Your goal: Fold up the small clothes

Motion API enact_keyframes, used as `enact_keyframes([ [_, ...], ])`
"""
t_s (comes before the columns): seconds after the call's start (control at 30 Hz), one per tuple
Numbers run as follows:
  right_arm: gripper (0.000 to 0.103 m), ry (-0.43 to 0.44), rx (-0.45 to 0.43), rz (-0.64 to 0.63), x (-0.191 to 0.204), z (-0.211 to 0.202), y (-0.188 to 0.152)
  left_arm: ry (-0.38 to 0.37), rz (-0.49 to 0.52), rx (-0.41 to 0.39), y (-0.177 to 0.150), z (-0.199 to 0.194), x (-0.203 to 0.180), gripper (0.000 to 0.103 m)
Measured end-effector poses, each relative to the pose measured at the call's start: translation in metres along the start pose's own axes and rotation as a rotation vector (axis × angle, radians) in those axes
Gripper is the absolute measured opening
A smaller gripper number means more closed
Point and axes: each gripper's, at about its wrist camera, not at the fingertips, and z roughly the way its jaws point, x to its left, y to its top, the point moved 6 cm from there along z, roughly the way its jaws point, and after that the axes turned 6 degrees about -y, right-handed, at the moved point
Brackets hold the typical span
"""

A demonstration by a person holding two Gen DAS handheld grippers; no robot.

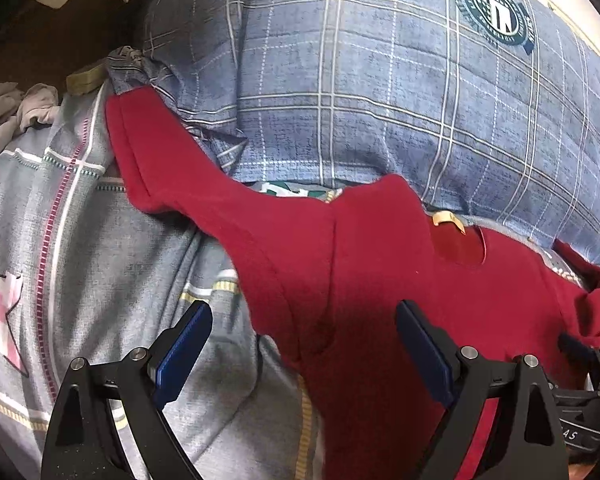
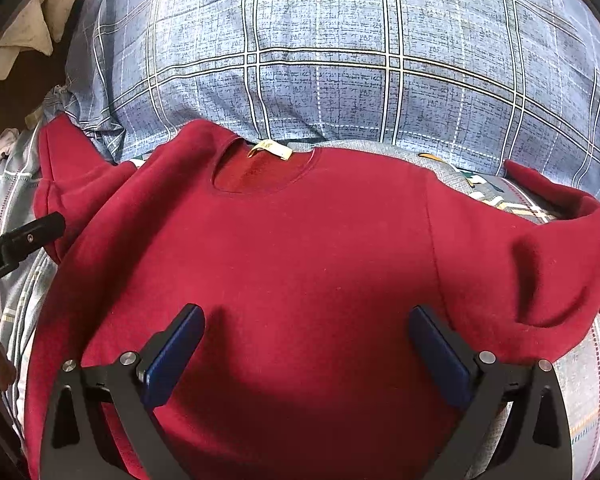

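Red sweater [image 2: 292, 264] lies face-up, spread flat on the bed [image 1: 112, 264], neckline toward the blue plaid pillow [image 2: 340, 52], both sleeves out sideways. Left gripper [image 1: 304, 322] spread wide, empty, hovering over the sweater's left side at its sleeve seam. Right gripper [image 2: 306, 326] equally wide, empty, above the sweater's chest; contact with fabric cannot be told.

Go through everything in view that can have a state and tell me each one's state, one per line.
Red sweater: spread flat on the bed, neck toward the pillow, unfolded.
Left sleeve: stretched outward, cuff beside the pillow.
Right sleeve: bunched, cuff turned up.
Plaid pillow: lying behind the collar.
Left gripper: open, empty.
Right gripper: open, empty.
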Motion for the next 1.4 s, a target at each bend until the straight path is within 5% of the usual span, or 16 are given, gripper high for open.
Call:
enact_keyframes([
  [0.43,0.103,0.003,0.000,-0.014,0.003,0.000,0.001,0.010,-0.238,-0.053,0.033,0.001,0.085,0.092],
  [0.63,0.103,0.018,-0.001,-0.019,0.004,-0.001,0.001,-0.050,-0.348,0.042,0.042,0.046,0.108,0.082],
  [1.13,0.103,0.015,0.013,-0.050,0.009,0.006,0.000,0.014,-0.329,0.019,0.068,0.083,0.119,0.079],
  [1.2,0.103,0.017,0.013,-0.047,0.008,0.006,0.000,0.033,-0.303,0.024,0.067,0.087,0.116,0.074],
  [1.27,0.103,0.016,0.012,-0.048,0.008,0.006,0.000,0.039,-0.307,0.030,0.066,0.089,0.117,0.049],
  [1.4,0.103,0.016,0.012,-0.047,0.009,0.006,0.000,-0.004,-0.367,0.045,0.063,0.097,0.123,0.023],
])
